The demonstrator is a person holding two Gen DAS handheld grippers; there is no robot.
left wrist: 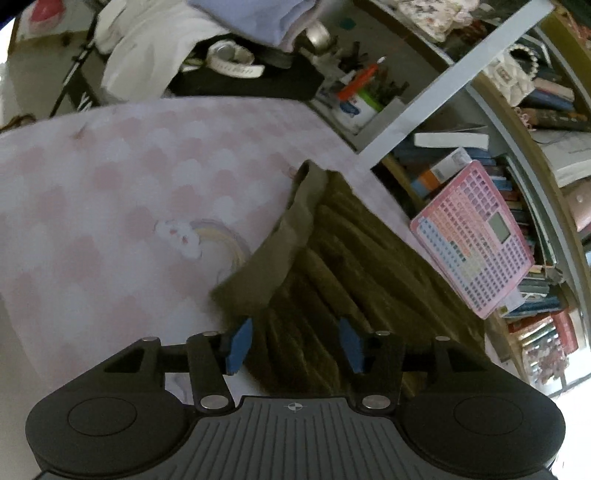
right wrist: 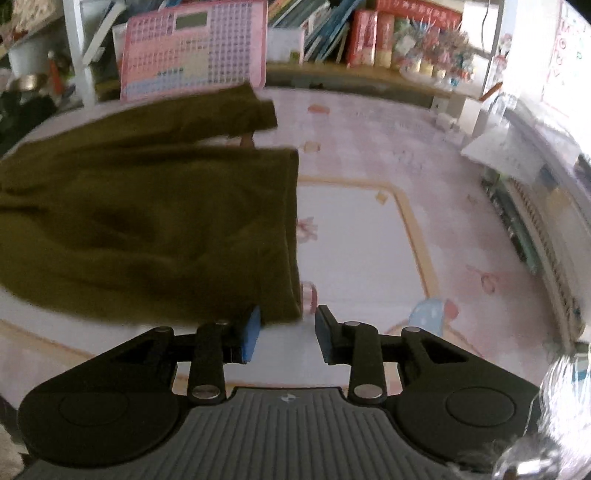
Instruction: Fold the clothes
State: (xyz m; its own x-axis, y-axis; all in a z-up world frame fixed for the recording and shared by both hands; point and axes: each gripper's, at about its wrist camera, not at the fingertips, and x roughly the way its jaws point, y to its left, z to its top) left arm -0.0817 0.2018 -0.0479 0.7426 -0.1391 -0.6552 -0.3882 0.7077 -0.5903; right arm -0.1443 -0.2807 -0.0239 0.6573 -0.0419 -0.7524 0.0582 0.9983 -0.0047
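The olive-green garment [right wrist: 147,221] lies spread on the pink patterned surface [right wrist: 369,240], one edge flipped back to show a paler lining [left wrist: 284,236]. My left gripper [left wrist: 295,347] hovers over its ribbed fabric, jaws wide apart and empty — my right gripper [right wrist: 284,334] sits at its near corner, jaws also apart, holding nothing. A pink keyboard-like board [right wrist: 195,48] leans against the bookshelf [right wrist: 332,33] behind.

pink-and-white patterned bed cover [left wrist: 110,192] as work surface, cartoon motifs and a tan-bordered panel in the right wrist view. behind it, white-framed shelving [left wrist: 454,70] crammed with books [right wrist: 325,33], a pen holder [left wrist: 364,99], and a pink keyboard-style toy board [right wrist: 192,48]. bright daylight at far right.
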